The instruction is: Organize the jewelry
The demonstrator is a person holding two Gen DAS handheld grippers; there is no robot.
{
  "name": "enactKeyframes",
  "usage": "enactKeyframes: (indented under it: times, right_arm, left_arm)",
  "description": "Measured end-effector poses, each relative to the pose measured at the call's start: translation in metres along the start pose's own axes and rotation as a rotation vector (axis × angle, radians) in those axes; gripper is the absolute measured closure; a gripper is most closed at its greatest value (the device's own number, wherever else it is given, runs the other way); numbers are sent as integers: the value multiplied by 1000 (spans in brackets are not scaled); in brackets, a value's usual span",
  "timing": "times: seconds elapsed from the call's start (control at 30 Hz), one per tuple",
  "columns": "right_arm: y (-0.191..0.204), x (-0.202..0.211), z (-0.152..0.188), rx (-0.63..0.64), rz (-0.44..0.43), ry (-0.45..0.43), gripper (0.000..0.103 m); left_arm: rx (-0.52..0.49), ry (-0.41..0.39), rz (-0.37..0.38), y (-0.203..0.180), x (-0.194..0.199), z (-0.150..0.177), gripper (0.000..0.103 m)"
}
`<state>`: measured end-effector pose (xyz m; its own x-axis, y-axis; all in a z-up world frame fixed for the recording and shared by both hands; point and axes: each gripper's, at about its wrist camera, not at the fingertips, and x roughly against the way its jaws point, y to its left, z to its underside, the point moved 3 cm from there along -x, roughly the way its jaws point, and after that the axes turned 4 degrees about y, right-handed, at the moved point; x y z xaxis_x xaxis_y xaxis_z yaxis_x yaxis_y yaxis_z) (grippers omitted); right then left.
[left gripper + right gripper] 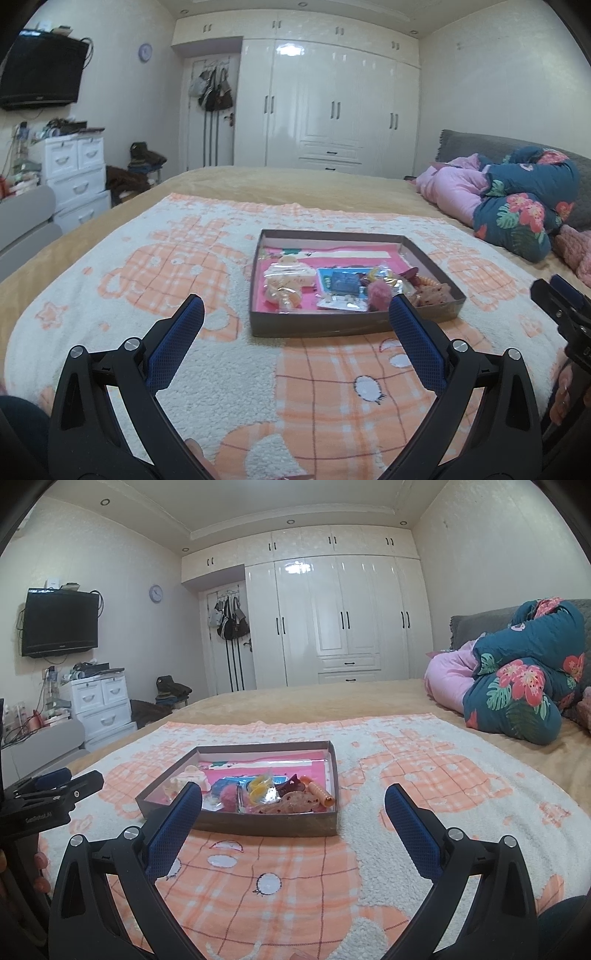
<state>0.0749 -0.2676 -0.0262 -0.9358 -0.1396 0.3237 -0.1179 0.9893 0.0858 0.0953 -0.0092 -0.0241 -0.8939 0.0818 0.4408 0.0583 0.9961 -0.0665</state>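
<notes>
A shallow brown cardboard box (354, 325) with a pink lining lies on the blanket; it also shows in the right wrist view (266, 825). Inside lie a cream hair claw (286, 280), a blue card packet (341, 282), a pink pom-pom (380, 291), a yellow piece (260, 788), an orange clip (320, 792) and a beige patterned piece (291, 803). My left gripper (295, 306) is open and empty, just short of the box's near edge. My right gripper (293, 794) is open and empty, near the box's front right corner.
The box rests on a white and orange plaid blanket (184, 266) spread over a tan bed (280, 184). Folded floral and pink quilts (517, 686) lie at the right. White drawers (99, 705) and a wall TV (59, 622) stand at the left, a white wardrobe (340, 620) behind.
</notes>
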Motion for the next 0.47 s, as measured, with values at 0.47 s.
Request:
enactKeyframes:
  times: [0.47]
  right_arm:
    - [-201, -138, -25, -231, 674, 406, 6]
  left_arm:
    - [225, 294, -406, 172, -130, -43, 11]
